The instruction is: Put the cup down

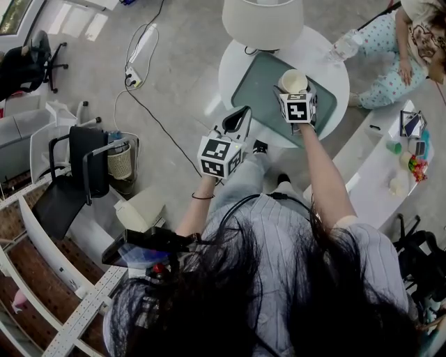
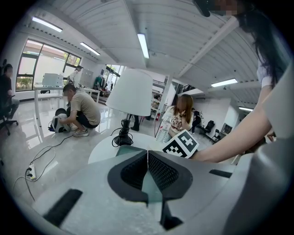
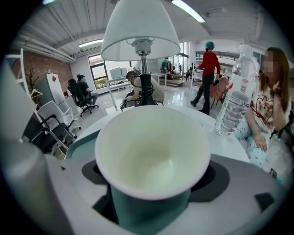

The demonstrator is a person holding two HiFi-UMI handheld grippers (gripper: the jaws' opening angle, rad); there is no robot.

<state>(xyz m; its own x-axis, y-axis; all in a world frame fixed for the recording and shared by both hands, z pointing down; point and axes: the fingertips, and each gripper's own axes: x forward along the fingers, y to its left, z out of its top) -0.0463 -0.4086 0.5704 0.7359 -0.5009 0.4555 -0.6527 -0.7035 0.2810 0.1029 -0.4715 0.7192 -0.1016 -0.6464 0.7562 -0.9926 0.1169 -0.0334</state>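
The right gripper [image 1: 295, 95], upper centre of the head view, is clamped on a paper cup [image 3: 151, 156], teal outside, white and empty inside, its mouth facing up. The cup sits above the upper right part of a green mat [image 1: 256, 85] on a round white table [image 1: 333, 78]; whether its base touches the mat cannot be told. The left gripper [image 2: 148, 170], lower and to the left, has its jaws pressed together on nothing. A lamp [image 1: 263, 21] stands at the table's top edge and a water bottle [image 3: 234, 103] at its right. An empty cup is light: let go too high or tilted, it would likely topple, and a jaw dragging on its wall could pull it over.
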